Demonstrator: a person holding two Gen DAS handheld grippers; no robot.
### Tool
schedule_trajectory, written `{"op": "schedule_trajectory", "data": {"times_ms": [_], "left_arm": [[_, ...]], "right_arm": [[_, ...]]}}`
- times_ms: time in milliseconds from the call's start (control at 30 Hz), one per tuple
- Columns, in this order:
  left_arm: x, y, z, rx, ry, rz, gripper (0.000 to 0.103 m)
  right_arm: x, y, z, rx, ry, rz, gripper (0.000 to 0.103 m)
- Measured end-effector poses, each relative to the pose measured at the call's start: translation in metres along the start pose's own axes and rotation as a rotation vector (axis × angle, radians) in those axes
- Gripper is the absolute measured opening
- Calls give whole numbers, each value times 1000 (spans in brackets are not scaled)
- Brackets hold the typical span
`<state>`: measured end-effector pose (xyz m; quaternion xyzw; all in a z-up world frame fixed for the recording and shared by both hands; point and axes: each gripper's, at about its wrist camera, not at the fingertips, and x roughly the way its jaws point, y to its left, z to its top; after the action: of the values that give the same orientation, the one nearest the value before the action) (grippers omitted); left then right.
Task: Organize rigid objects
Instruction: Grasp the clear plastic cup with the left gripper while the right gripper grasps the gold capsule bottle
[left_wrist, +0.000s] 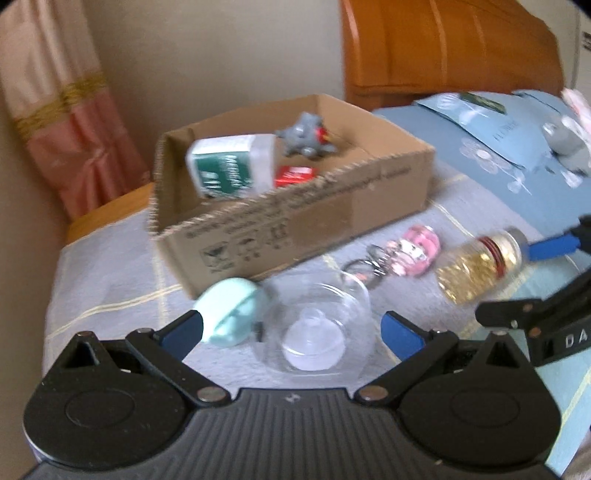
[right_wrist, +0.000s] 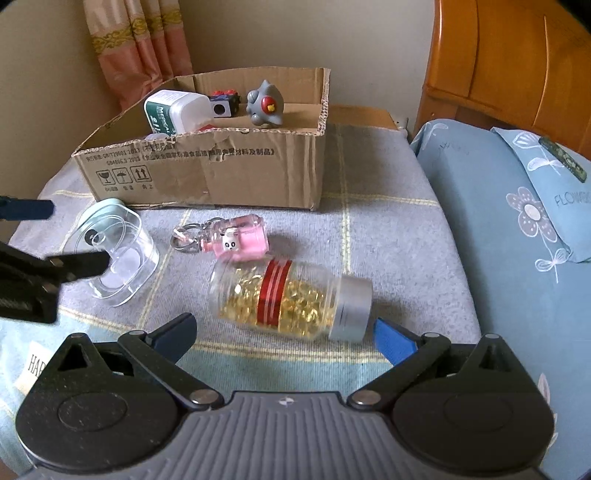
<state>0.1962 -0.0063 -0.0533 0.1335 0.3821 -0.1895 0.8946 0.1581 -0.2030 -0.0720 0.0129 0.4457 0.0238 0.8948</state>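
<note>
Nearest your right gripper (right_wrist: 284, 332) lies the clear bottle (right_wrist: 284, 299) of gold capsules, on its side on the bed (right_wrist: 388, 236), its grey cap toward the gripper's right finger. Both fingers are spread wide and hold nothing, reaching only the bottle's near side. Your left gripper (left_wrist: 291, 328) is equally wide open and empty, with the clear plastic container (left_wrist: 317, 325) between its fingers and the mint-green round case (left_wrist: 231, 315) touching its left finger.

The risks: the bottle is round and lies on soft bedding, so a close near the cap could roll it away or squeeze it out. On the left, closing as you stand could catch the green case along with the container. The pink keychain bottle (right_wrist: 236, 240) sits just beyond. Both grippers point low and forward toward the cardboard box (right_wrist: 207, 170), which already holds several items.
</note>
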Motion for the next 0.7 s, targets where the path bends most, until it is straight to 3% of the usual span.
{"op": "schedule_trajectory", "data": {"times_ms": [267, 500, 700], "left_arm": [[16, 2, -2, -22, 20, -61, 76], [15, 3, -3, -57, 14, -77, 75], [-1, 6, -18, -148, 44, -2, 75]], "right_arm": [[0, -4, -2, 4, -15, 31, 103], [1, -1, -3, 10, -11, 56, 103], [9, 7, 4, 4, -26, 57, 103]]}}
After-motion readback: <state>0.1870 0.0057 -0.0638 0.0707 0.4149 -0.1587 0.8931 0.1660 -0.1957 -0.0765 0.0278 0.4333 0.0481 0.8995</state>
